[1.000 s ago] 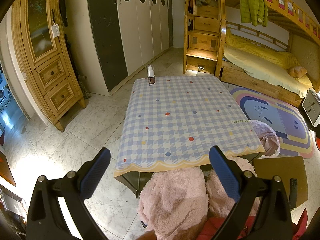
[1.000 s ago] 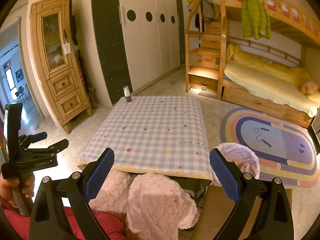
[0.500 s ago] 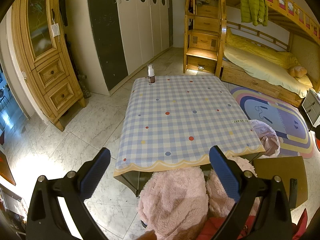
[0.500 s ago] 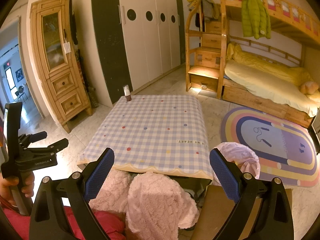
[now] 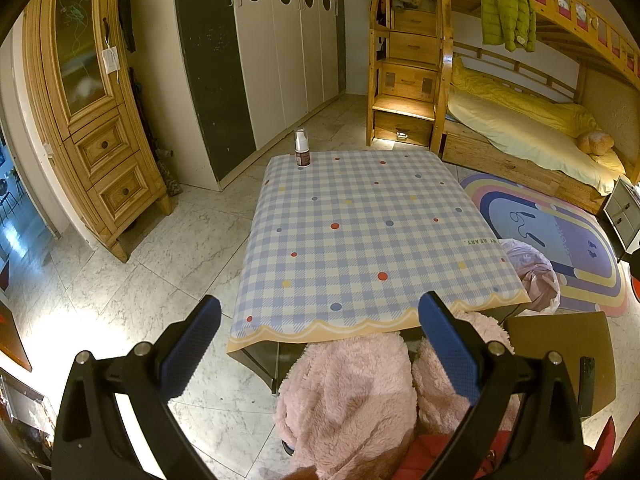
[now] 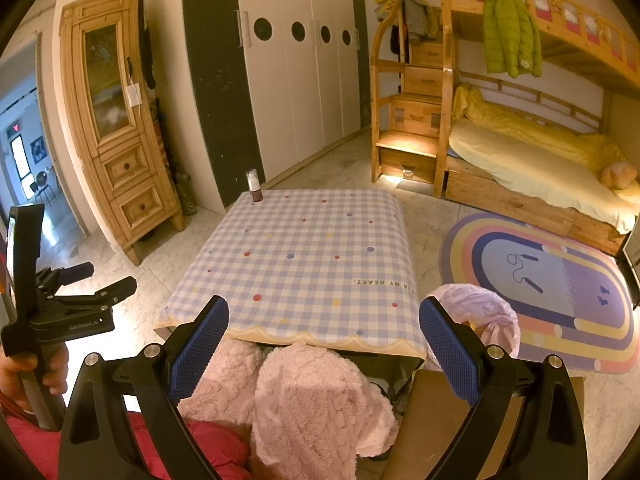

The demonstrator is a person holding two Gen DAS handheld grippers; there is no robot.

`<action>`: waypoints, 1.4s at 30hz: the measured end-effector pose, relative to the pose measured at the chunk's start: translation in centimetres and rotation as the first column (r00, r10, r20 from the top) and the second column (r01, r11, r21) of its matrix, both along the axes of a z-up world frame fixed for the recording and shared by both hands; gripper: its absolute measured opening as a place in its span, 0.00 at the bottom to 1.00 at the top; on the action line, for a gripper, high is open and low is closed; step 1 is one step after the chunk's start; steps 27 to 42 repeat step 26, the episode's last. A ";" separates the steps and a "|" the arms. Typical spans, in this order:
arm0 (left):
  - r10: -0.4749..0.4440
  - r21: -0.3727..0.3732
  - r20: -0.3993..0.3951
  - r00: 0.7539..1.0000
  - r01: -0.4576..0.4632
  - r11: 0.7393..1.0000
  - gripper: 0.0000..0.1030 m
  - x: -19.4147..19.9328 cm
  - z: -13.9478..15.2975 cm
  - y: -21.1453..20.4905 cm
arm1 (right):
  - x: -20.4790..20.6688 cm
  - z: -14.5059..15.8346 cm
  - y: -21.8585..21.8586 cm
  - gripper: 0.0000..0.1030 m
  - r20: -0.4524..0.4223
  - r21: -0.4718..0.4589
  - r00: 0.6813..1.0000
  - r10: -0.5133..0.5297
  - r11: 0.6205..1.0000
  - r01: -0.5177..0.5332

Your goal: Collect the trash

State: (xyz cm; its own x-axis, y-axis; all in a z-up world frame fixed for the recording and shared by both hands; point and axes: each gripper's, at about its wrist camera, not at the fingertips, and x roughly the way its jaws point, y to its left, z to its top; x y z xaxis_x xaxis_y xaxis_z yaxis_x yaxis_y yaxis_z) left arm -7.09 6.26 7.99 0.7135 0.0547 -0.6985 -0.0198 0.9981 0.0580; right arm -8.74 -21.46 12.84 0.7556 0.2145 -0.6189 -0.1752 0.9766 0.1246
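Observation:
A small brown bottle with a white cap stands upright at the far left corner of the low table with a blue checked cloth; it also shows in the right wrist view. A pink-lined trash bin sits on the floor right of the table, also in the left wrist view. My left gripper is open and empty, held before the table's near edge. My right gripper is open and empty, likewise short of the table. The left gripper's body shows at the left of the right wrist view.
Pink fluffy trousers cover the person's knees under the table's near edge. A brown board lies at the right. A wooden cabinet stands left, white wardrobes behind, a bunk bed and a rainbow rug right.

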 end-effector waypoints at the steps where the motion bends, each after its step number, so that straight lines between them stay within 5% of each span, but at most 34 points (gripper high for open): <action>1: 0.000 0.000 0.000 1.000 0.000 1.000 0.93 0.0 0.0 0.0 | 0.0 0.0 0.0 0.92 0.000 0.000 1.000 0.000 1.000 0.000; 19: -0.033 0.011 0.011 0.999 0.032 0.999 0.93 0.0 -0.6 0.2 | -0.1 -0.7 -0.4 0.92 -0.006 0.006 1.000 -0.010 1.000 0.010; 26: -0.038 -0.002 -0.036 0.999 0.038 0.999 0.93 1.6 -2.2 0.2 | 0.2 -2.9 -3.8 0.92 0.007 0.009 0.989 -0.146 0.989 0.145; 42: -0.038 -0.002 -0.036 0.999 0.038 0.999 0.93 1.6 -2.2 0.2 | 0.2 -2.9 -3.8 0.92 0.007 0.009 0.989 -0.146 0.989 0.145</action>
